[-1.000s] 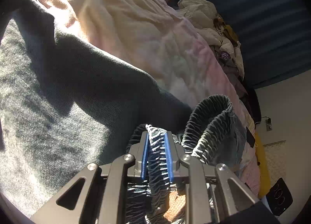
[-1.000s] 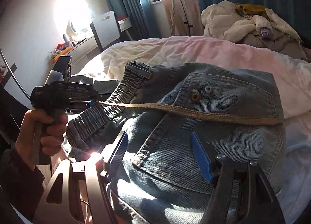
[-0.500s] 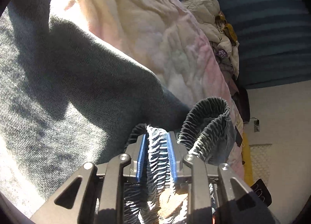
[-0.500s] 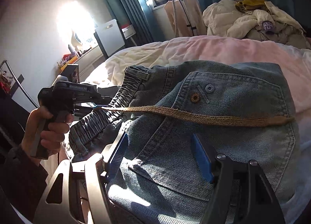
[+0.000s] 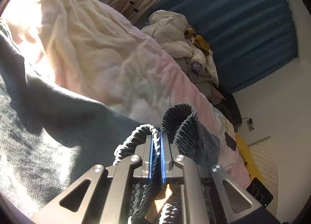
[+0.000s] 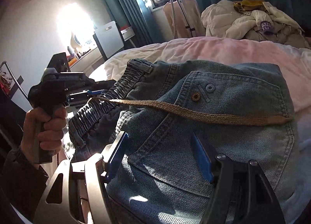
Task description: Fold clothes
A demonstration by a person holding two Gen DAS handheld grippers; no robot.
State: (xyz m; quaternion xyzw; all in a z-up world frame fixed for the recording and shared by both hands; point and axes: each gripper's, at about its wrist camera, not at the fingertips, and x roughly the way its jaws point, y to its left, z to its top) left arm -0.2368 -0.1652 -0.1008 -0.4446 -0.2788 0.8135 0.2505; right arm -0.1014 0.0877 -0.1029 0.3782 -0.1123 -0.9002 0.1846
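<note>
Bedding (image 6: 223, 49) past jeans (image 6: 223, 146) bare; clothes pile (image 6: 252, 21) blocks far end.

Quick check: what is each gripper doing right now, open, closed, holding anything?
Left gripper: shut on the elastic waistband of the jeans.
Right gripper: open, fingers straddling the jeans, not pinching.

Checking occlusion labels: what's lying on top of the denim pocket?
A tan drawstring lies across the pocket, running from the elastic waistband. Its waistband end is hidden; the pocket's lower edge sits behind the right gripper.
</note>
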